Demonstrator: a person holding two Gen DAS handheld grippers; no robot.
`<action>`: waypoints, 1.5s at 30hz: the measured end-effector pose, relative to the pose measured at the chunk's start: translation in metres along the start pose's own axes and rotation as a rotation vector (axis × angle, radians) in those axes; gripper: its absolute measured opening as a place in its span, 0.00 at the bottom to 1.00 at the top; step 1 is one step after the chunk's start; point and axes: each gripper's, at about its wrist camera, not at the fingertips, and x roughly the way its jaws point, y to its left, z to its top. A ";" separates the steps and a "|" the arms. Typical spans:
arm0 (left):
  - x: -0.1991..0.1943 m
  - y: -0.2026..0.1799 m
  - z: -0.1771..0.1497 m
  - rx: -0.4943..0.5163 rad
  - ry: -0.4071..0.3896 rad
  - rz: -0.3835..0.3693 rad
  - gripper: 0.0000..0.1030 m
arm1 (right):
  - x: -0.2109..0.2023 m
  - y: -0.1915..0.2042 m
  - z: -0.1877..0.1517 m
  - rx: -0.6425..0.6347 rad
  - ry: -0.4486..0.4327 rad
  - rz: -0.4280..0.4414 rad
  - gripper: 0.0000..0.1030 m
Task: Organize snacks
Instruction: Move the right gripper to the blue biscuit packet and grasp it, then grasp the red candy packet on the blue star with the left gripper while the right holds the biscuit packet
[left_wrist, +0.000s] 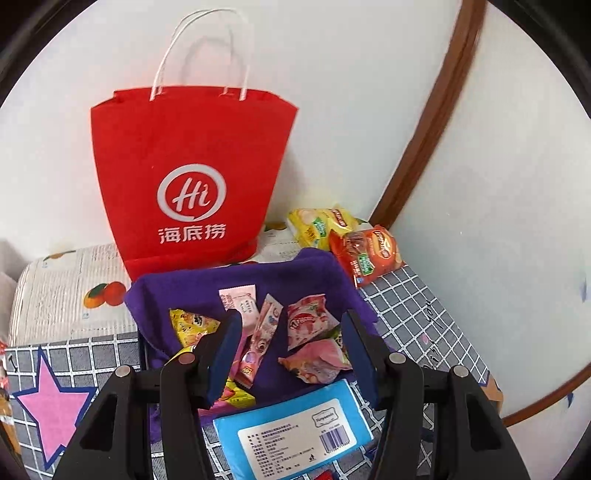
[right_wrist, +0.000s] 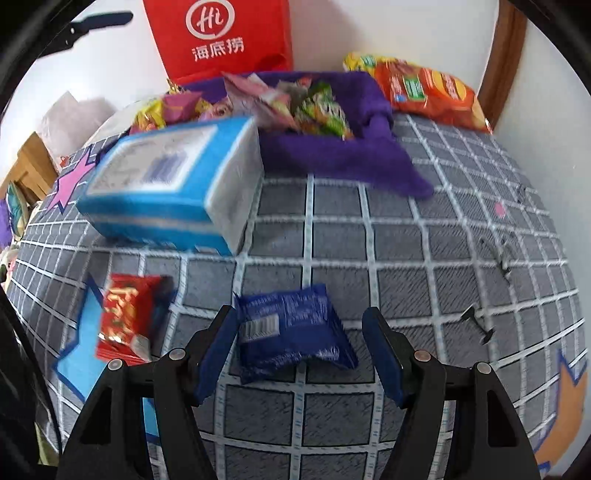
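Two hand-held grippers worked over a checked bed cover strewn with snacks.

The left hand-held gripper (left_wrist: 291, 350) hung with its jaws apart and empty over the purple fabric bin (left_wrist: 207, 284) — pink and yellow snack packets (left_wrist: 310, 325) lay inside, a blue tissue pack (left_wrist: 295, 424) just beside its near edge. The right hand-held gripper (right_wrist: 299, 350) stood with jaws apart either side of a blue snack packet (right_wrist: 291, 332) lying flat on the cover, pads not pressing it. A red snack packet (right_wrist: 125, 314) lay nearby; a red paper bag (left_wrist: 192, 177) stood behind the bin.
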 end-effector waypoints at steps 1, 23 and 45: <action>-0.001 -0.002 0.000 0.005 -0.002 -0.002 0.52 | 0.004 -0.001 -0.003 0.011 -0.002 0.013 0.70; -0.013 -0.025 -0.005 0.053 -0.012 -0.043 0.52 | 0.008 -0.001 -0.010 -0.041 -0.149 -0.020 0.77; -0.026 -0.071 -0.074 0.163 0.028 0.060 0.52 | -0.001 -0.025 -0.015 0.113 -0.206 0.074 0.48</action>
